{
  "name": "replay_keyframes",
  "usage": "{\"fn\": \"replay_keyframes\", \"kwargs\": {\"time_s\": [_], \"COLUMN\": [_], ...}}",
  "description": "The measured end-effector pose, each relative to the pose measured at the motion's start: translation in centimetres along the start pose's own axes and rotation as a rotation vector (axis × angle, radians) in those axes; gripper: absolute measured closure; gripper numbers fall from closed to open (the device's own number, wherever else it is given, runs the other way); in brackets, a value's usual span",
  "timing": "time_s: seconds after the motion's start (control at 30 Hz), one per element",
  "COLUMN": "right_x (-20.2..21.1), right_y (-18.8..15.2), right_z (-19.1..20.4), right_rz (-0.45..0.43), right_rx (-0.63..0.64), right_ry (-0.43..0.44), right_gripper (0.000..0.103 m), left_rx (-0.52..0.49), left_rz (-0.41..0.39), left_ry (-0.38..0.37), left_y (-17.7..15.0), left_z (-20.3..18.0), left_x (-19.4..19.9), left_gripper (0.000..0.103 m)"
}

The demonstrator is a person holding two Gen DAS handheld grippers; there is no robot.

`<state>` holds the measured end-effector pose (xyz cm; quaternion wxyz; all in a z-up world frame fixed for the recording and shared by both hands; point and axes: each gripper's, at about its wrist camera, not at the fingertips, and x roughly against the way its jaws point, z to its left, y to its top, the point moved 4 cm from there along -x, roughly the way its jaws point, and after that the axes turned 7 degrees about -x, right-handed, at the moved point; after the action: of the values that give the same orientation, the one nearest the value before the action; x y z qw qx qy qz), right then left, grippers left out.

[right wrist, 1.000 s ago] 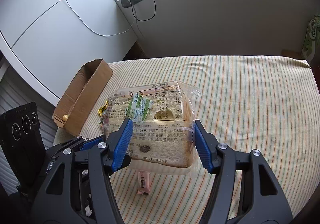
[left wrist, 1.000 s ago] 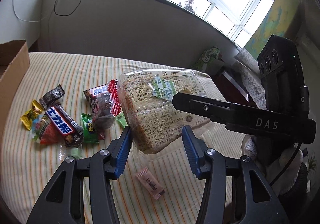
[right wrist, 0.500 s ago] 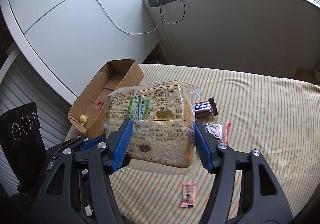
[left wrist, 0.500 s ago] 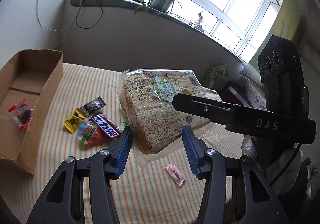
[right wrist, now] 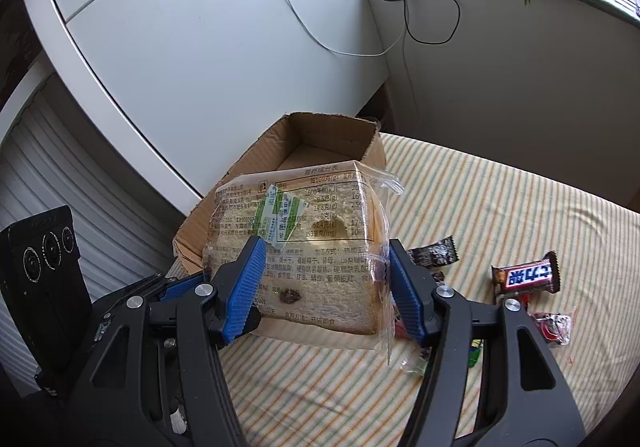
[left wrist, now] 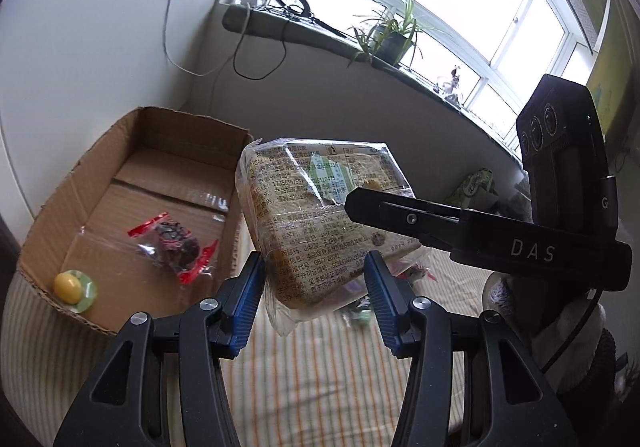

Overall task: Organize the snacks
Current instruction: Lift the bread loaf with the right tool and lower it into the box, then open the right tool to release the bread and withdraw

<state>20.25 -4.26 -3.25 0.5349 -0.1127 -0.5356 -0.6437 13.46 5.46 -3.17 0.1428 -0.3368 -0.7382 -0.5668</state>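
The bag of sliced bread (right wrist: 304, 247) is held off the striped worktop (right wrist: 500, 207), just right of the cardboard box (left wrist: 132, 183) and level with its rim. Its clear wrapper carries Chinese print and a nutrition table (figures such as "1600" and "10%" can be read), plus a green-and-white sticker. The right tongs (right wrist: 326, 279) press their blue pads on both sides of the loaf. The left tongs (left wrist: 314, 299) flank the bag's lower end; whether they pinch it I cannot tell. "DAS" is printed on the right tool's body. In the box lie a red-ended sweet (left wrist: 172, 243) and a yellow jelly cup (left wrist: 74, 285), with bare floor behind them. A Snickers-style bar (right wrist: 526, 275) lies by the worktop's right side.
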Motion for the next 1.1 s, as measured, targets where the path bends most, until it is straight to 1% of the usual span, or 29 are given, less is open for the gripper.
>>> {"fn": "replay_keyframes", "kwargs": {"time_s": [0.2,0.37,0.53,0.63,0.7,0.8,0.83,1.1], "right_x": [-4.0,-6.7,-8.9,-9.9,-10.1,-10.1,-10.1,-8.3], "right_y": [0.4,0.7,0.8,0.8,0.8,0.8,0.9,0.7], "right_z": [2.8,4.5,5.5,5.8,5.8,5.9,5.8,5.1], "right_rz": [0.04,0.071,0.103,0.114,0.113,0.108,0.106,0.089], "right_rx": [0.018,0.031,0.038,0.042,0.049,0.049,0.05,0.047], "right_ry": [0.04,0.058,0.068,0.059,0.039,0.039,0.037,0.025], "right_gripper": [0.039,0.039,0.039,0.039,0.039,0.039,0.039,0.039], "left_rx": [0.042,0.075,0.105,0.114,0.115,0.111,0.116,0.116], "left_rz": [-0.004,-0.004,-0.002,0.0,-0.001,-0.003,0.0,-0.008], "left_ry": [0.059,0.102,0.134,0.152,0.172,0.212,0.217,0.233], "left_y": [-0.3,-0.5,-0.8,-0.9,-0.9,-0.9,-0.8,-0.8], "left_z": [4.0,6.7,8.9,9.7,10.2,10.7,11.0,10.9], "left_x": [1.0,1.3,1.4,1.4,1.3,1.2,1.0,1.3], "left_gripper": [0.053,0.053,0.053,0.053,0.053,0.055,0.057,0.057]}}
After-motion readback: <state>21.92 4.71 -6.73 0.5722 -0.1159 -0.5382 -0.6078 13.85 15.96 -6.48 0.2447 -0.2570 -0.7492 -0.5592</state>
